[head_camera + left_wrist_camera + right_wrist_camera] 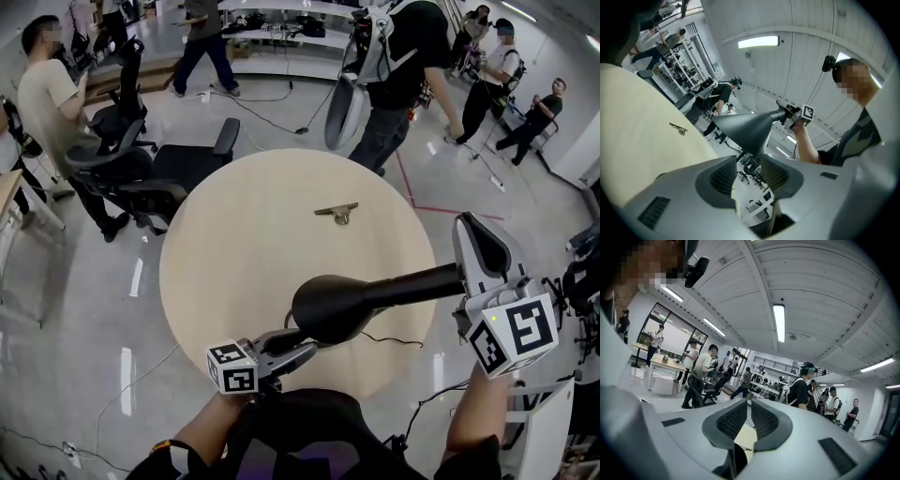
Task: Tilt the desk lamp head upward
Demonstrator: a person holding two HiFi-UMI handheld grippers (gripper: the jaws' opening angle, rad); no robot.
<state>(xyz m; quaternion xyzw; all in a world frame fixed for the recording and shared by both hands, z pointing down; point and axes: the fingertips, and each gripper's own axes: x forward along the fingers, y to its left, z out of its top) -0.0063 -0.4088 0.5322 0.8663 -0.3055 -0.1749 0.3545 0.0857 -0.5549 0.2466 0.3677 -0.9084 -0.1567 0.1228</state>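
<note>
Under the lamp head (328, 307) | my left tool (747, 171) released | my right tool (750, 416) clenched empty, lamp unseen in its view

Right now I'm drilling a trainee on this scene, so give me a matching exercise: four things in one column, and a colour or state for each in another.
Things:
1. lamp head
2. table
3. small metal piece
4. left claw

Colours or states:
A. beige and round
B. open, with the lamp's rim between its jaws
C. black
D. lying alone on the tabletop

Pairs: 1-C, 2-A, 3-D, 4-B.
</note>
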